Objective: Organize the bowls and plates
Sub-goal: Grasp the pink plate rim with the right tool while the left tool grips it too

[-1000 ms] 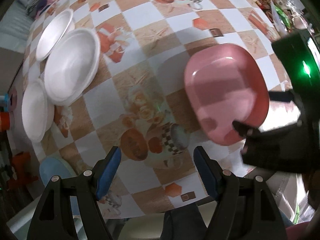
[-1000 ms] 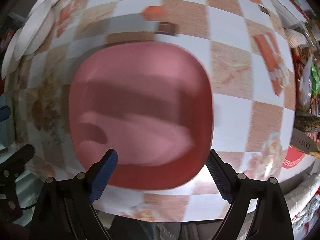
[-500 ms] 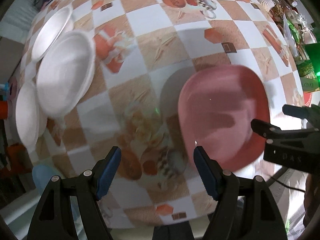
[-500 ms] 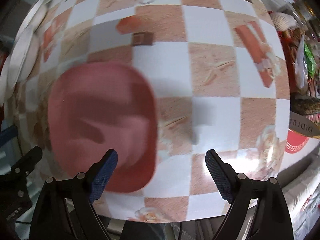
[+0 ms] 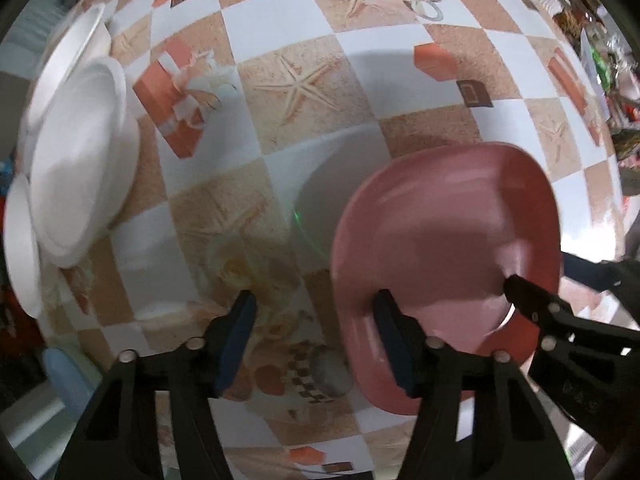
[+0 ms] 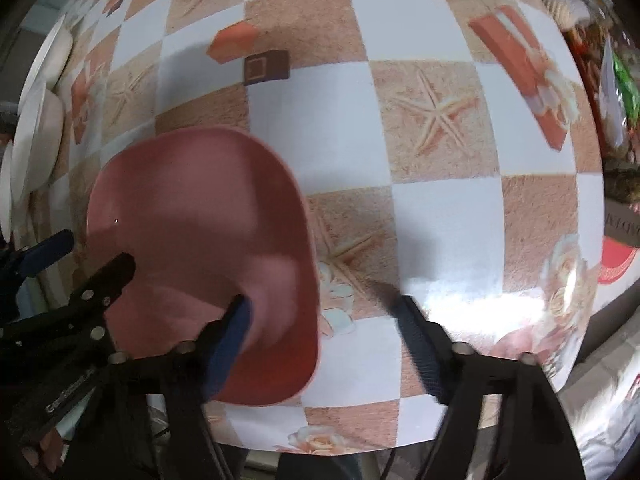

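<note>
Matte black left gripper and right gripper — angular plastic arms ending in dark blue, finely ribbed pads. Silver round screw heads set along each arm. Faint pale lettering printed on one black arm — too blurred to read. Thin dark cable trailing below.

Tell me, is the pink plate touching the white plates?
Apart. The left wrist view shows bare tablecloth between the pink plate and the white plates at the left.
</note>
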A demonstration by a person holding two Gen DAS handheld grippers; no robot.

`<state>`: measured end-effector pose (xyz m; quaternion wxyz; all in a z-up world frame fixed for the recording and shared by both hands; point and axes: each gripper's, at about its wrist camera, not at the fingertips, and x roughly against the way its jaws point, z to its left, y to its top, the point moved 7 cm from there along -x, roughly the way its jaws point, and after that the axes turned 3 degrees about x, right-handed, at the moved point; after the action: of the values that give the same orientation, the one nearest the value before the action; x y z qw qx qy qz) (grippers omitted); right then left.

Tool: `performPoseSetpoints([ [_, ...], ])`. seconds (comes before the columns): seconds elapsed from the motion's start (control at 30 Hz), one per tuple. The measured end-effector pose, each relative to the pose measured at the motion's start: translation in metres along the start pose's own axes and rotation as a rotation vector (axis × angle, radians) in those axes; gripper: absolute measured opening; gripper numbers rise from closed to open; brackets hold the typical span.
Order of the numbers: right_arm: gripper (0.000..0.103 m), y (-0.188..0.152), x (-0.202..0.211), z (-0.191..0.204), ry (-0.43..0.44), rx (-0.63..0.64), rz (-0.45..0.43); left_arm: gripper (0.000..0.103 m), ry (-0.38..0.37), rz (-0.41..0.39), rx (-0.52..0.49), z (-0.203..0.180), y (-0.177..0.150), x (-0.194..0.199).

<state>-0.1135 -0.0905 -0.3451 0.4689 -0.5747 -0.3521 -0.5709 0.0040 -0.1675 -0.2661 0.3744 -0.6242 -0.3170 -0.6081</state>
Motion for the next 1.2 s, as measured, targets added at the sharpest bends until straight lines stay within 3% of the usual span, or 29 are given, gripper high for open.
performPoseSetpoints([
  [0.03, 0.044, 0.003, 0.000, 0.008, 0.005, 0.006, -0.009, 0.047, -0.015, 0.002, 0.001, -0.002, 0.000, 0.000],
  [0.1, 0.024, 0.003, 0.004, 0.017, 0.045, 0.010, -0.011, 0.022, -0.064, 0.010, -0.005, -0.012, -0.005, 0.002],
  [0.13, 0.024, 0.004, 0.007, 0.016, 0.061, 0.012, -0.005, 0.018, -0.075, 0.014, -0.013, -0.017, -0.006, 0.002],
  [0.3, 0.021, 0.002, -0.002, 0.017, 0.081, 0.016, 0.019, 0.019, -0.039, 0.024, -0.047, -0.017, -0.017, 0.003],
  [0.53, 0.021, -0.026, -0.004, 0.045, 0.105, 0.072, 0.075, 0.019, 0.001, 0.013, -0.067, 0.005, -0.049, 0.010],
  [0.83, 0.021, -0.042, -0.001, 0.091, 0.116, 0.159, 0.133, 0.019, -0.012, 0.011, 0.016, 0.059, -0.092, 0.013],
  [1.2, 0.021, -0.036, 0.029, 0.175, 0.094, 0.293, 0.110, 0.019, -0.012, -0.039, 0.161, 0.136, -0.134, 0.027],
])
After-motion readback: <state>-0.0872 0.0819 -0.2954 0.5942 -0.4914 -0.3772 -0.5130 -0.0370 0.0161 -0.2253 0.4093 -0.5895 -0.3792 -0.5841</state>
